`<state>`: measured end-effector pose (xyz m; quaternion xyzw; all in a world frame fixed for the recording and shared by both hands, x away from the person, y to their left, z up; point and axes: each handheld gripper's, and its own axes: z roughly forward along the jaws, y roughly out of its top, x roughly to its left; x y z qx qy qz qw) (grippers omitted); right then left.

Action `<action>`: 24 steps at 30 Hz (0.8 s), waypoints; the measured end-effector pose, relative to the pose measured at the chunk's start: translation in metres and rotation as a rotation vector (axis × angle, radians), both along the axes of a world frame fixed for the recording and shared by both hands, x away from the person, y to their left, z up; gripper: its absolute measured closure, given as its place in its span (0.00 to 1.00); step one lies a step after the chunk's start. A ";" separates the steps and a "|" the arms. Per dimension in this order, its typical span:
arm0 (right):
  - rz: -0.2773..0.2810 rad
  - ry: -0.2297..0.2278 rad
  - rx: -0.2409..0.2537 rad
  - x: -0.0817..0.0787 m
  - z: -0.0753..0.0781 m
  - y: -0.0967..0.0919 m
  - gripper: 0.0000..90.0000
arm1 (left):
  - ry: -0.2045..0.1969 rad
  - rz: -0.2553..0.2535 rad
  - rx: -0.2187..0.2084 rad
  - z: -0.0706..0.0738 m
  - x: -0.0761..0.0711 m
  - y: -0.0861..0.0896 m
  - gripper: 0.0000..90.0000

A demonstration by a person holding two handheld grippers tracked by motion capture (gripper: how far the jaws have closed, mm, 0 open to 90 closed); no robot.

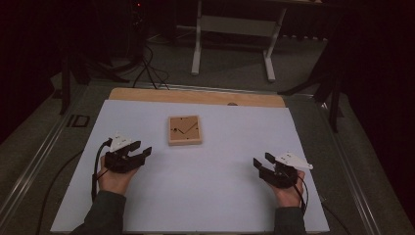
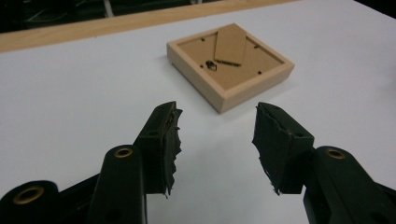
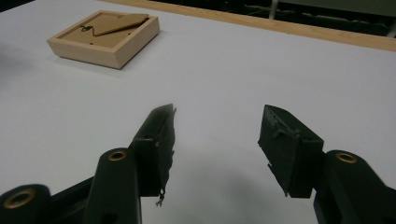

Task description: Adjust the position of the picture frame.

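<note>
a small wooden picture frame (image 1: 185,130) lies face down near the middle of a white sheet (image 1: 205,191) covering the desk (image 1: 195,96), its brown fibreboard backing turned up. lying that way it leaves the back open to the tools, with the folding easel stand (image 2: 230,45) and a small dark metal hanger loop (image 2: 210,66) in plain reach from above.

the left tool (image 1: 137,152) hovers just short of the frame's near-left corner, jaws spread wide with nothing between them and aimed toward the frame, a stance that suggests it is lining up for an approach. the right tool (image 1: 261,162) sits well apart to the frame's lower right, likewise wide and empty, low over the sheet, seemingly waiting its turn. a hand (image 1: 115,178) in a dark sleeve grips each one from the near edge of the desk.

the frame is pale, unfinished softwood, square with crisp mitred edges and a thick rim standing above the recessed backing (image 3: 95,35). the stand is a flat, pointed tongue of the same matte board, resting slantwise across the panel. small dark turn clips dot the backing's margin. the tools' black pads (image 2: 170,140) look rough and torn at the edges, like worn foam or rubber. the sheet is smooth and matte; a strip of bare light wood shows at the desk's far edge.
</note>
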<state>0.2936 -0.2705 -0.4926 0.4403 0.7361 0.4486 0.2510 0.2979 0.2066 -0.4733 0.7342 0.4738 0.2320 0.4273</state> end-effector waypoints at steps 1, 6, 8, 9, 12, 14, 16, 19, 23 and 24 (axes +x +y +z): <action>0.000 -0.002 0.000 0.000 0.000 0.000 0.49 | -0.002 0.004 0.000 0.001 0.003 -0.001 0.55; -0.004 -0.009 0.004 0.000 0.000 0.000 0.50 | 0.015 0.010 0.016 0.001 0.015 -0.007 0.56; -0.003 -0.012 0.005 0.000 0.000 0.000 0.50 | 0.017 0.003 0.024 -0.001 0.019 -0.009 0.56; -0.003 -0.013 0.004 0.000 0.000 0.000 0.50 | 0.018 0.004 0.024 -0.002 0.021 -0.011 0.56; -0.002 -0.016 0.004 0.000 0.000 0.000 0.50 | 0.025 0.001 0.020 -0.004 0.027 -0.013 0.56; -0.002 -0.015 0.001 0.000 0.000 0.000 0.49 | 0.026 0.000 0.017 -0.006 0.030 -0.015 0.56; -0.002 -0.015 0.001 0.000 0.000 0.000 0.49 | 0.027 -0.002 0.022 -0.006 0.032 -0.016 0.56; -0.003 -0.013 -0.001 0.000 0.000 0.000 0.49 | 0.032 -0.004 0.022 -0.008 0.038 -0.018 0.56; -0.004 -0.010 -0.001 0.001 -0.001 0.000 0.49 | 0.033 -0.002 0.021 -0.009 0.045 -0.021 0.56; -0.004 -0.010 -0.001 0.001 -0.001 0.000 0.49 | 0.033 -0.002 0.021 -0.009 0.045 -0.021 0.56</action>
